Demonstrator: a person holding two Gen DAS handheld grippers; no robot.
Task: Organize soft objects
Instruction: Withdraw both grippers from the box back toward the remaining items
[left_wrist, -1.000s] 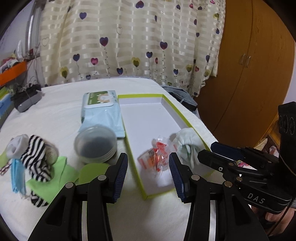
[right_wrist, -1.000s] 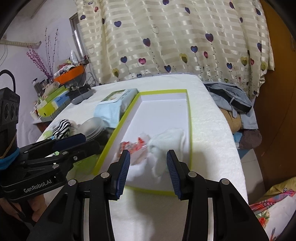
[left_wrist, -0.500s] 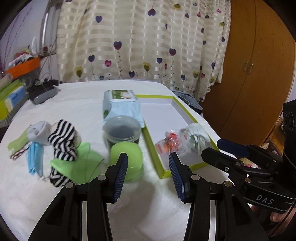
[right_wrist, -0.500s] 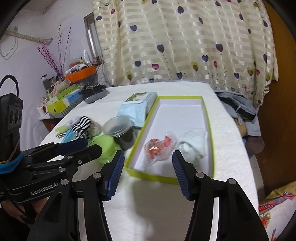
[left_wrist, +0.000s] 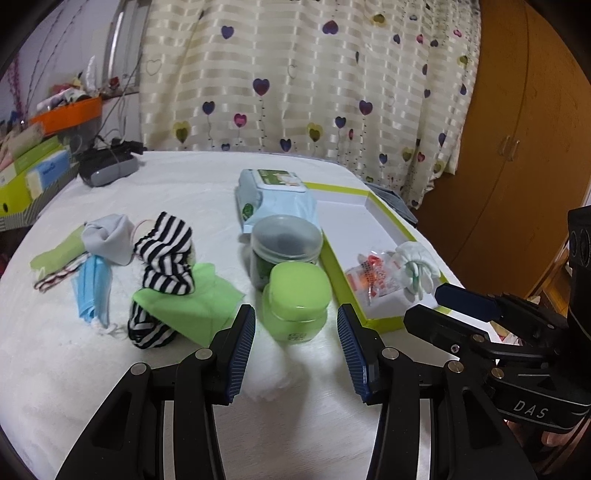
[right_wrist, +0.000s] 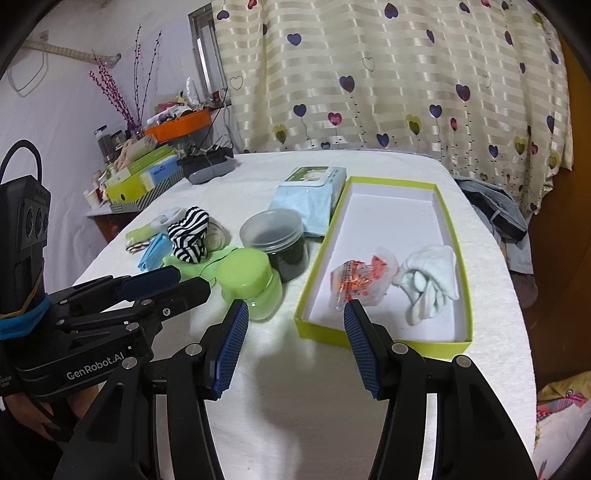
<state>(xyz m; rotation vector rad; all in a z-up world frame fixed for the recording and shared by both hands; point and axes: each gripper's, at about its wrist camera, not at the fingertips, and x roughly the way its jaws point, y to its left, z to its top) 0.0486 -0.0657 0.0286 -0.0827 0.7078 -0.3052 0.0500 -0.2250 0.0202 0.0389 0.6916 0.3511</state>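
Observation:
A lime-rimmed white box (left_wrist: 384, 218) (right_wrist: 391, 221) holds a white glove bundle (left_wrist: 417, 264) (right_wrist: 432, 284) and an orange-printed plastic packet (left_wrist: 373, 278) (right_wrist: 360, 280). Left of the jars lie a black-and-white striped sock (left_wrist: 166, 254) (right_wrist: 188, 236), a green cloth (left_wrist: 195, 306), a blue face mask (left_wrist: 90, 291) and a grey sock (left_wrist: 109, 236). My left gripper (left_wrist: 295, 314) is open over the white cover, just short of a green jar (left_wrist: 297, 299). My right gripper (right_wrist: 295, 306) is open and empty before the box's near corner.
A clear jar with dark contents (left_wrist: 284, 243) and a wet-wipes pack (left_wrist: 277, 195) stand between the sock pile and the box. A dark case (left_wrist: 107, 168) lies at the back left, with stacked boxes (right_wrist: 144, 177) beyond. Clothing (right_wrist: 495, 210) hangs off the right edge.
Both grippers have drawn back and to the left, away from the box; the jars and sock pile have come into view. The right gripper's jaws have widened.

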